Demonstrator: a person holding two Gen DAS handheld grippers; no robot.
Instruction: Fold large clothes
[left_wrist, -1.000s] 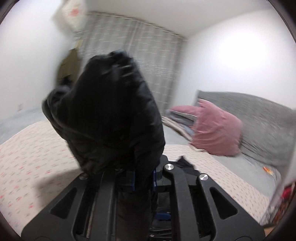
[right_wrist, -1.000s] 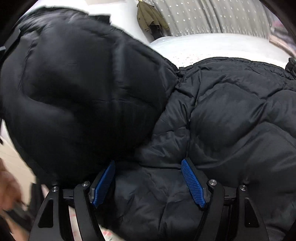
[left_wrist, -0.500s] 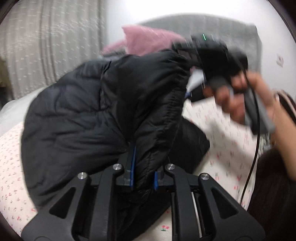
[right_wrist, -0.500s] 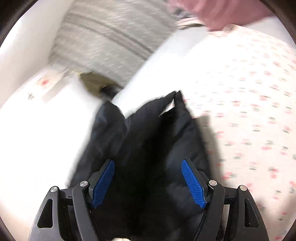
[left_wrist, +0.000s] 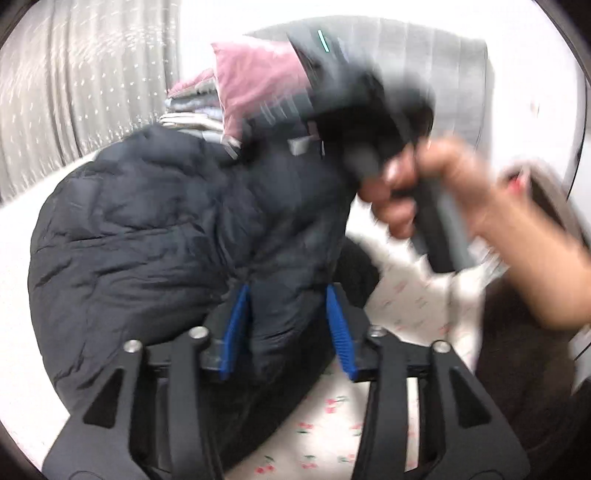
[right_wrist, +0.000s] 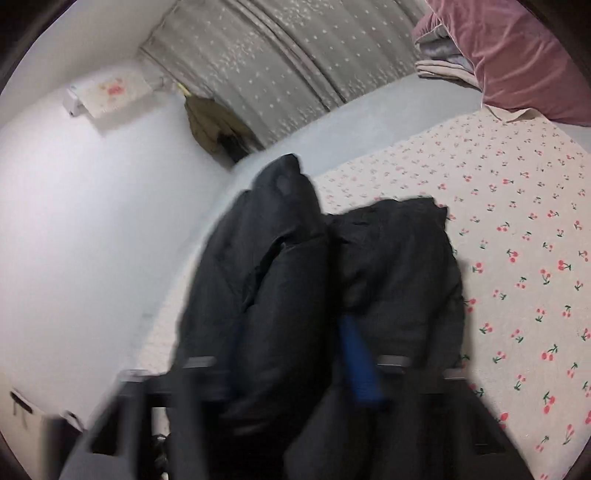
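Left claw (left_wrist: 286, 326) has parted, puffer jacket (left_wrist: 177, 236) fold loose between pads. Right claw (right_wrist: 295, 354) has closed, clamping jacket above cherry-print bed (right_wrist: 517, 221). Handover underway; fold pending.

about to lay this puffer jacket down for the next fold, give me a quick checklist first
1. Left gripper pinching the black puffer jacket: not ok, blue pads apart, fabric loose between them.
2. Right gripper grip on jacket: cannot tell, motion blur.
3. Jacket hanging flat: not ok, bunched.
4. Landing spot on cherry-print bedsheet: ok, open area at right.
5. Pink pillow clear of jacket: ok.
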